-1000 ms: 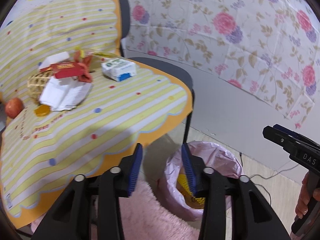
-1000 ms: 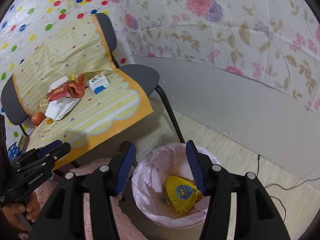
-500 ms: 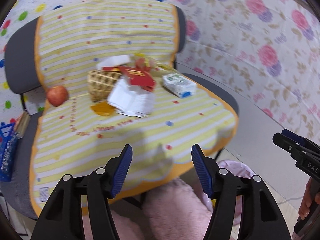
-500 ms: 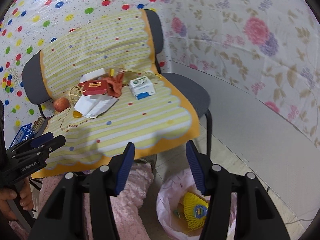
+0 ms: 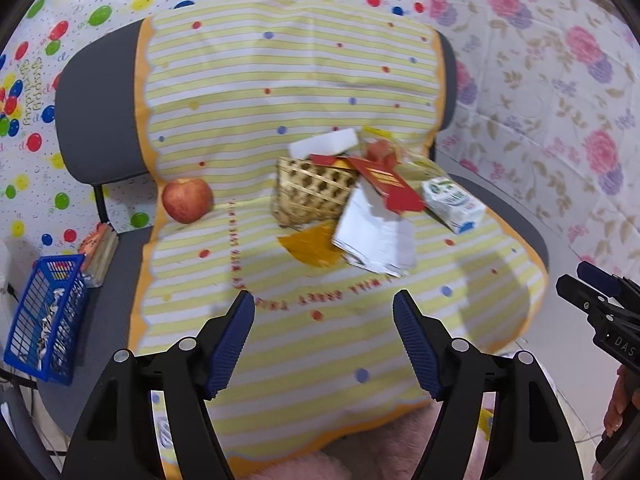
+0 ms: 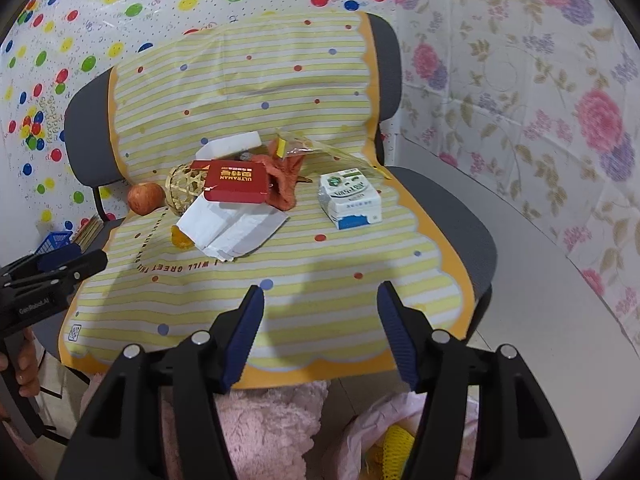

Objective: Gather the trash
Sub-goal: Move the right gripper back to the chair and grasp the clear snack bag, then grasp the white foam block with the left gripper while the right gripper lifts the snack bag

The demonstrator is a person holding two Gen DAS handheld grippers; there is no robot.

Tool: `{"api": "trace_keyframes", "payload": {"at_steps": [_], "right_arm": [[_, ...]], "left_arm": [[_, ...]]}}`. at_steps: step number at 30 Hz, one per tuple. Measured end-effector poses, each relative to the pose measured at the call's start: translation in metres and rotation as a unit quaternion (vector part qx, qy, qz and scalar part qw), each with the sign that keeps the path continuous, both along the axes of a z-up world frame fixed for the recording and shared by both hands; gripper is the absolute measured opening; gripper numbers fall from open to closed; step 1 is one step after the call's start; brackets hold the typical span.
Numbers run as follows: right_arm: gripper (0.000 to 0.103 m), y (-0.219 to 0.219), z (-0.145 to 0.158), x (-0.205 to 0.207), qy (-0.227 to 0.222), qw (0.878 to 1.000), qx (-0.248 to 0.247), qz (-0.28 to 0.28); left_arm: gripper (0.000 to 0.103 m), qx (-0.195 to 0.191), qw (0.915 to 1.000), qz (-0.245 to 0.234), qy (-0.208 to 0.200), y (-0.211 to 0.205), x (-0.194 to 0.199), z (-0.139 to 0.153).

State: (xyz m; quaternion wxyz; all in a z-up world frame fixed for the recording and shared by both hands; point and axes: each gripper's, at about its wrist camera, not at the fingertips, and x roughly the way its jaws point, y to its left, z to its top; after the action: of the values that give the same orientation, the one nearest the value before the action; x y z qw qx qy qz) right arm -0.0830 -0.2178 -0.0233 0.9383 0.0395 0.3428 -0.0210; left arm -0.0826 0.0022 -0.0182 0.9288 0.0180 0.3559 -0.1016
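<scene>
Trash lies on the striped cloth (image 5: 328,80) over a grey chair: a white paper bag (image 5: 374,236) (image 6: 230,226), a red box (image 5: 386,182) (image 6: 236,182), a milk carton (image 5: 454,200) (image 6: 352,200), an orange scrap (image 5: 314,246), an orange cloth (image 6: 282,184). A wicker basket (image 5: 310,192) and an apple (image 5: 187,200) (image 6: 146,198) sit beside them. My left gripper (image 5: 324,336) hangs above the cloth's front, jaws opening, nothing between them. My right gripper (image 6: 320,330) does the same, nearer the carton's side. The pink bin bag (image 6: 384,436) holding yellow netting shows below it.
A blue basket (image 5: 44,320) and a wooden block stand on the neighbouring seat at left. A pink fluffy rug (image 6: 260,432) lies under the chair's front edge. Patterned sheets cover the walls behind. A hand (image 6: 24,364) holds the left gripper's handle.
Both views swung up from the pink bin bag on the floor to the chair seat with the trash. Both pairs of jaws stand wider than before.
</scene>
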Motion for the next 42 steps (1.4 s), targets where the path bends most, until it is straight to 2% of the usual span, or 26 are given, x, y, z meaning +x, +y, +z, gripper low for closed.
{"api": "trace_keyframes", "payload": {"at_steps": [9,19,24,31,34,36,39,42], "right_arm": [[0.058,0.010,-0.005,0.077,-0.004,0.998,-0.053,0.022],[0.058,-0.004,-0.022,0.192,-0.003,0.995,-0.093,0.045],[0.058,-0.006,-0.039,0.242,0.016,0.985,-0.163,0.048],[0.057,-0.002,-0.052,0.290,0.037,0.975,-0.210,0.065],[0.037,0.000,-0.055,0.302,0.046,0.971,-0.222,0.080],[0.013,-0.002,-0.049,0.303,0.045,0.970,-0.222,0.083],[0.002,-0.012,-0.022,0.291,-0.002,0.976,-0.210,0.061],[0.002,-0.027,0.019,0.268,-0.071,0.981,-0.178,0.024]], "left_arm": [[0.072,0.012,0.9999,0.005,-0.007,0.003,0.060,-0.001],[0.072,0.014,0.9999,0.007,-0.004,-0.005,0.142,-0.005],[0.072,0.010,0.9999,0.012,-0.007,-0.001,0.172,-0.006],[0.072,0.008,0.9999,0.009,-0.005,0.000,0.189,-0.004],[0.072,0.008,0.9999,0.007,-0.005,0.000,0.188,-0.002],[0.072,0.007,0.9999,0.006,-0.007,0.000,0.187,0.000],[0.072,0.007,0.9999,0.000,-0.010,-0.003,0.186,0.006],[0.078,0.011,0.9997,-0.018,-0.011,-0.014,0.185,0.010]]}}
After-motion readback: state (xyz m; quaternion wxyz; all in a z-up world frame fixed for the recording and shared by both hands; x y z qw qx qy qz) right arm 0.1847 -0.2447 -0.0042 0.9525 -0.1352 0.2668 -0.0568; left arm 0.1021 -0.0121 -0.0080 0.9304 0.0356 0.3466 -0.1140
